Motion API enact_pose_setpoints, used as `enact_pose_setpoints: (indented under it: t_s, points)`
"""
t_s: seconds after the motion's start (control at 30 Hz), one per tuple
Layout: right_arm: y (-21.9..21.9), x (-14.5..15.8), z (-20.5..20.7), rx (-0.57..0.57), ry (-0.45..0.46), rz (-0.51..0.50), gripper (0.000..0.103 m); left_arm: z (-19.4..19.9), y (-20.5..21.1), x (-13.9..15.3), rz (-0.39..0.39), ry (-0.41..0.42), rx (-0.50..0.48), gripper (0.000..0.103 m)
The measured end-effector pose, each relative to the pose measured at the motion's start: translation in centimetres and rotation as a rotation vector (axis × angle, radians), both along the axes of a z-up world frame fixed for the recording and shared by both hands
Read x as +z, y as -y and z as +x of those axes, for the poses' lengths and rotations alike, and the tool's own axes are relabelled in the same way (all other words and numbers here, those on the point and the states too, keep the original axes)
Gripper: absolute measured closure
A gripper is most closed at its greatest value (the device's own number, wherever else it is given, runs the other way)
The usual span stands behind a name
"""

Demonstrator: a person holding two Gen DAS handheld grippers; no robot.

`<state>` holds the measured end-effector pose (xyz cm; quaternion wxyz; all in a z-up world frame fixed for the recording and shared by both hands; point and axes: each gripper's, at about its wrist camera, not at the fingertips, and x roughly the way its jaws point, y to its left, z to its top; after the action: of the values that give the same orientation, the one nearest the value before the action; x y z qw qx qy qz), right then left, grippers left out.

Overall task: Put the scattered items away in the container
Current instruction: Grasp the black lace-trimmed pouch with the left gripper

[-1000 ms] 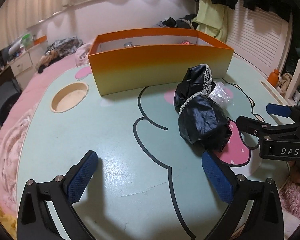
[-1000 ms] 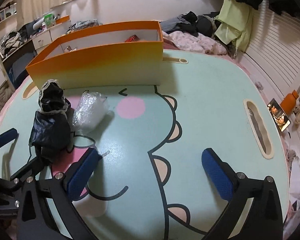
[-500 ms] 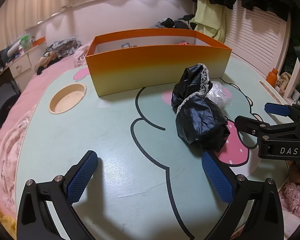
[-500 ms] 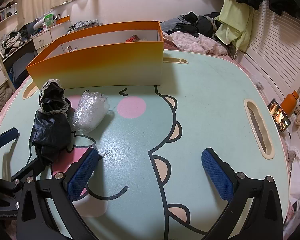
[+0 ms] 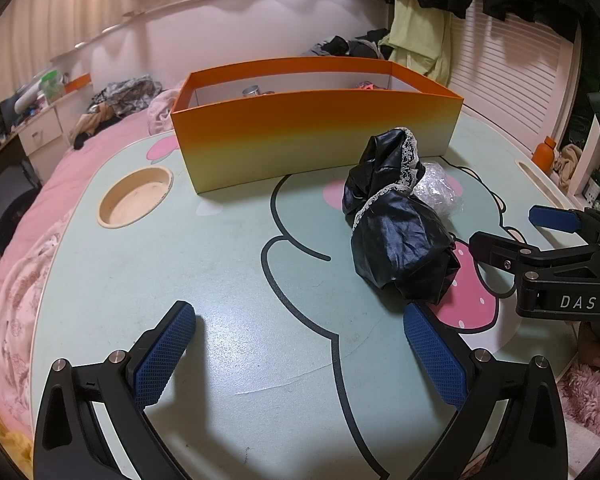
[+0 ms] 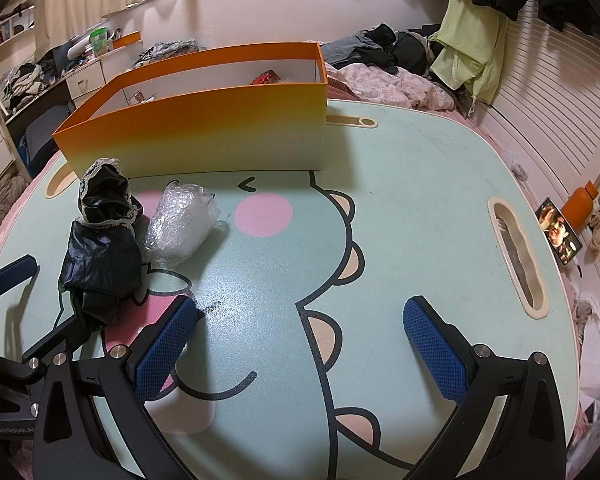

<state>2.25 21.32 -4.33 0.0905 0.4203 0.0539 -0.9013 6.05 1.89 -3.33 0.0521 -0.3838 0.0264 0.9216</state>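
From the left wrist, the left gripper (image 5: 300, 356) hangs spread wide over the table (image 5: 228, 264), empty, likely lining up on the black bundle (image 5: 400, 236) lying just in front of the box (image 5: 312, 136). A bubble-wrap wad (image 5: 438, 190) touches the bundle's far side. Inside the box, a small can (image 5: 253, 91) and something reddish (image 5: 366, 87) peek above the rim.

From the right wrist, the right gripper (image 6: 300, 354) is also spread and empty, well right of the bundle (image 6: 100, 256), probably leaving it to the other hand.
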Motion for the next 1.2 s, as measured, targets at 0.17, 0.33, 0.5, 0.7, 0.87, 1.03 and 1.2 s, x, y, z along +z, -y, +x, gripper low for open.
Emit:
enact_pose_setpoints:
  t_s: [0.17, 0.33, 0.5, 0.7, 0.87, 1.03, 1.2]
  points:
    - [0.0, 0.0, 0.0, 0.002, 0.000, -0.002, 0.000, 0.0, 0.0, 0.0, 0.000, 0.000, 0.000, 0.000]
    - [0.4, 0.1, 0.2, 0.012, 0.009, 0.002, 0.000, 0.0, 0.0, 0.0, -0.001, 0.001, 0.000, 0.000]
    - [0.5, 0.1, 0.4, 0.039, 0.001, -0.001, 0.000, -0.2, -0.3, 0.2, -0.002, 0.020, -0.006, 0.000]
    - [0.4, 0.1, 0.5, 0.035, -0.009, -0.005, 0.000, 0.6, -0.8, 3.4, 0.009, -0.109, -0.034, 0.000]
    - [-0.4, 0.2, 0.4, -0.007, -0.017, -0.023, 0.000, -1.6, -0.8, 5.7, 0.140, -0.117, -0.065, 0.000]
    - [-0.6, 0.2, 0.4, -0.016, -0.019, -0.022, 0.000, -5.1, -2.5, 3.9, 0.174, 0.007, -0.085, 0.013]
    - [-0.6, 0.1, 0.4, -0.018, -0.021, -0.023, 0.000, -5.4, -4.0, 1.1, 0.057, 0.025, -0.093, 0.059]
